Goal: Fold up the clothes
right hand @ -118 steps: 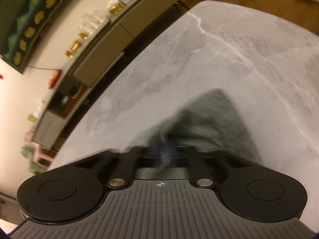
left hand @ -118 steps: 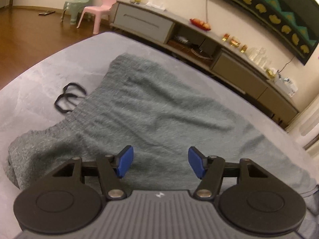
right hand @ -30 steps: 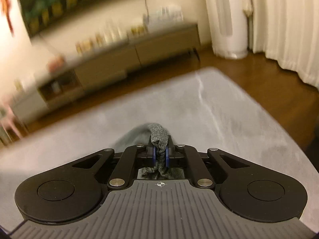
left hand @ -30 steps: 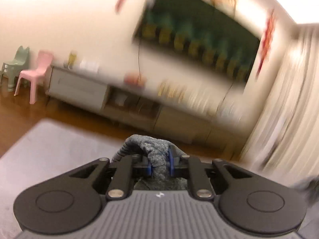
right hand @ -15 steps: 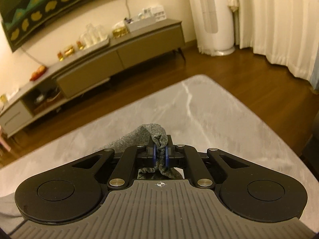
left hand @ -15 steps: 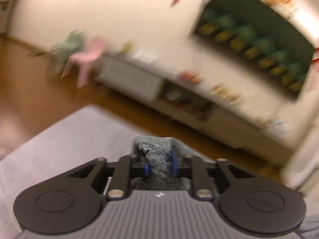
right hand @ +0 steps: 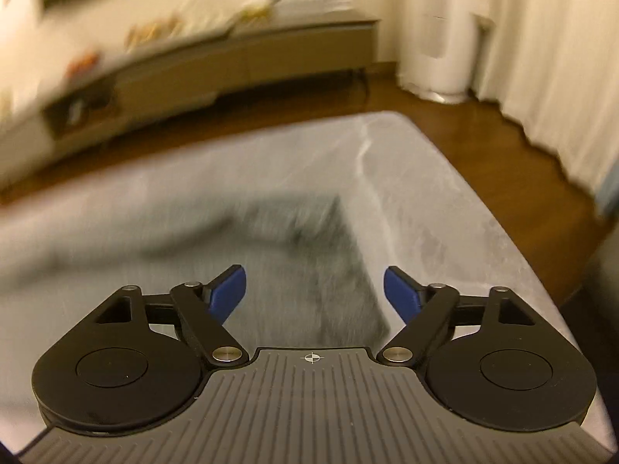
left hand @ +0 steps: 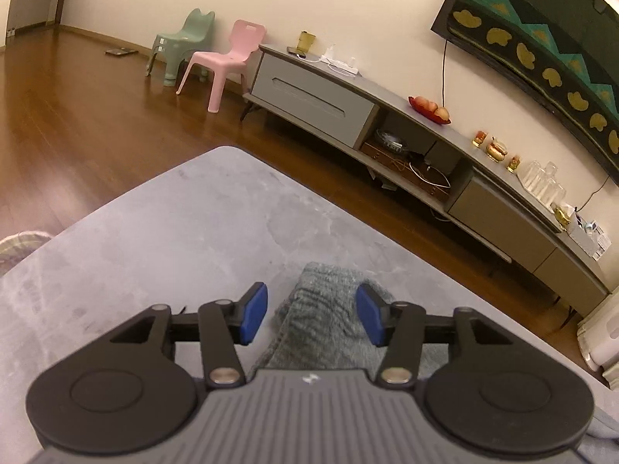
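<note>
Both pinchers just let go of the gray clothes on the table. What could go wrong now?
1. In the left wrist view, a bunched end of the gray garment sits between the left gripper pads, whose jaws are opening. Pulling back too early might snag it and undo the fold.
2. In the blurred right wrist view, the garment's edge lies near the gray table edge, below the opening right gripper. A nudge might push cloth toward the floor.

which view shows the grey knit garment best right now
The left wrist view: it is sharp, and the grey knit garment shows its ribbed weave as a bunched edge lying between the opening blue pads of the left gripper. The right wrist view shows more of the cloth, spread on the grey table, but smeared by motion blur.
</note>
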`<state>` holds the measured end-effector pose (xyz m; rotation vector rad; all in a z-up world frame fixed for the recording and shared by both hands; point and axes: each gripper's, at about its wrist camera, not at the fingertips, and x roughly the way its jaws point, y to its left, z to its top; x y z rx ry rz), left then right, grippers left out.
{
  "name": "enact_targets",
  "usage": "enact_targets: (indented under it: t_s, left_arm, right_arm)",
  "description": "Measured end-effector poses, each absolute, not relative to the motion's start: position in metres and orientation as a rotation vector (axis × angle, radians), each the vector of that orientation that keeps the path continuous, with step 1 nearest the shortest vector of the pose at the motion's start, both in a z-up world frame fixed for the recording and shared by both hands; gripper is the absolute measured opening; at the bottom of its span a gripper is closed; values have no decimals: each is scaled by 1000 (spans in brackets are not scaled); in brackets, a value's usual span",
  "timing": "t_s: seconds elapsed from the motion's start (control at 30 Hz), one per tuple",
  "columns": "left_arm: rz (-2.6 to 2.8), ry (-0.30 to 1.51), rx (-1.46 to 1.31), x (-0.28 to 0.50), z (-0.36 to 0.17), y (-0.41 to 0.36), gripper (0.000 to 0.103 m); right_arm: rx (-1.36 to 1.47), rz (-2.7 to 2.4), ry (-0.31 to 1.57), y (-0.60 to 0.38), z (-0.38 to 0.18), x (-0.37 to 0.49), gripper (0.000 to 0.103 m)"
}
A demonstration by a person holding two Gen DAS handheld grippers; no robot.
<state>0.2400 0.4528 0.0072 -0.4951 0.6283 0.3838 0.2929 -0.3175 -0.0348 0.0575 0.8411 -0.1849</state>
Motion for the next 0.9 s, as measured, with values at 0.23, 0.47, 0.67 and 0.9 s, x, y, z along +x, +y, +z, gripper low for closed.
enact_targets:
  t_s: [0.23, 0.47, 0.67, 0.9]
  left_arm:
    - [382, 611, -467, 189, 43, 458, 56]
    - [366, 661, -492, 112, 38, 467, 63]
    - [427, 779, -421, 77, 8, 463, 64]
    - [364, 717, -667, 51, -21, 491, 67]
  right_arm:
    - [-71, -355, 892, -322, -46, 288, 51]
    - [-58, -203, 751, -272, 12, 249, 63]
    - [-105, 137, 706, -166, 36, 166, 76]
    - [-169, 407, 759, -80, 17, 70, 79]
